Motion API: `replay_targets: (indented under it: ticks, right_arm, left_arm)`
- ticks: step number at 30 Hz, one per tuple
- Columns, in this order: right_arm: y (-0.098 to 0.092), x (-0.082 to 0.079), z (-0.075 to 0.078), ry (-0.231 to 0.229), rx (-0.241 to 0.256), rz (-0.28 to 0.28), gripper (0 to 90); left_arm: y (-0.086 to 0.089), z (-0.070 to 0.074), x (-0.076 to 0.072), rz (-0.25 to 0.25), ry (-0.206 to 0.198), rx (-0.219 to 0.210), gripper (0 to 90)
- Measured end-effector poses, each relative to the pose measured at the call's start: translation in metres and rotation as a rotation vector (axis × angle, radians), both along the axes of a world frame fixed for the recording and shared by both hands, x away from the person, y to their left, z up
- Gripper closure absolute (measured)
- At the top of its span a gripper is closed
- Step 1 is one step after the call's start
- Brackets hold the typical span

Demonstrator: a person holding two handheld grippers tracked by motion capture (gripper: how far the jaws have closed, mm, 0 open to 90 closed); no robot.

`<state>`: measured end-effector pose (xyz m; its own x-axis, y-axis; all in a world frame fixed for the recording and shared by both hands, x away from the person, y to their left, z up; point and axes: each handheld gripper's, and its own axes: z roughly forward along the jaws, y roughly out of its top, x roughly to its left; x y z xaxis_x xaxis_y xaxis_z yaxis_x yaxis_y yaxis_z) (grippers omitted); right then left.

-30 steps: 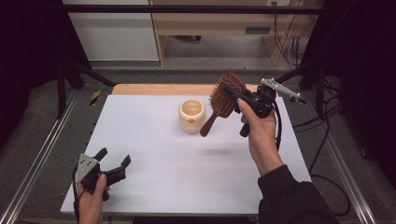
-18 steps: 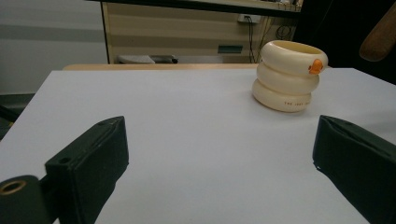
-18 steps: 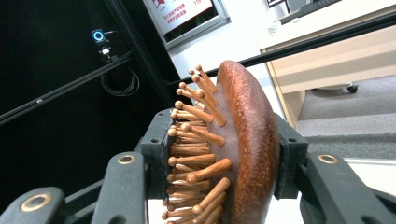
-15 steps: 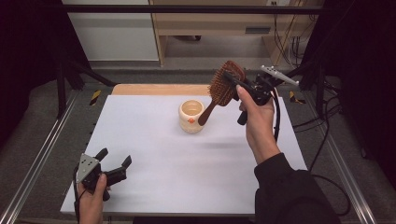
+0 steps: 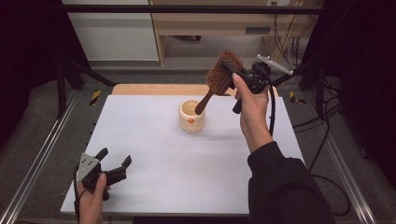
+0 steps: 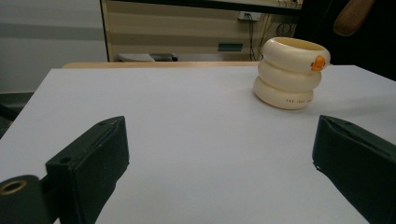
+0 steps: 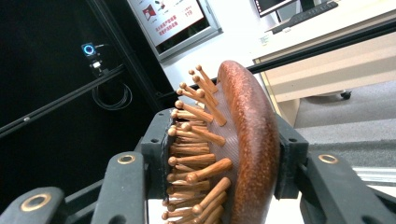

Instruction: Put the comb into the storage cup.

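Hairbrush point(image 5: 223, 72) hangs in the air above the white table point(image 5: 154, 140), its head pinched between the jaws of the right gripper point(image 5: 243, 76), and its long axis slants down and toward the person's left, so the handle tip sits just over the mouth of the cream ringed cup point(image 5: 192, 116). Judging by that slant, the brush needs to drop along its own axis to seat the handle in the cup. The left gripper point(image 5: 112, 169) rests spread open at the near left of the table, well apart from the cup.

A lab test bay. A white table point(image 5: 154, 177) sits inside a black metal frame point(image 5: 196, 8), with cables point(image 5: 289, 42) trailing past the right gripper point(image 5: 233, 70). Dark curtains point(image 5: 28, 42) flank it.
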<state>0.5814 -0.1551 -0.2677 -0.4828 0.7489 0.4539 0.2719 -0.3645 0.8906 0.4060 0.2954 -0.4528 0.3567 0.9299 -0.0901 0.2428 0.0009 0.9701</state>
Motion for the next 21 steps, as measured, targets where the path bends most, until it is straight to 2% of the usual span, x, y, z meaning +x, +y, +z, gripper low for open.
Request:
replay_targets:
  ticks: [4,15,21]
  right_arm:
    - [0.003,0.008,0.001,-0.007,-0.008,-0.010,51.2]
    - [0.010,0.020,-0.006,0.010,0.054,-0.034,51.1]
    - [0.014,0.025,-0.003,-0.004,0.046,-0.042,51.1]
  left_arm:
    - [0.000,0.000,0.000,-0.002,0.001,0.003,3.7]
    - [0.000,-0.001,0.000,-0.010,-0.001,0.009,3.1]
    - [-0.001,-0.001,0.001,-0.012,-0.001,0.009,3.1]
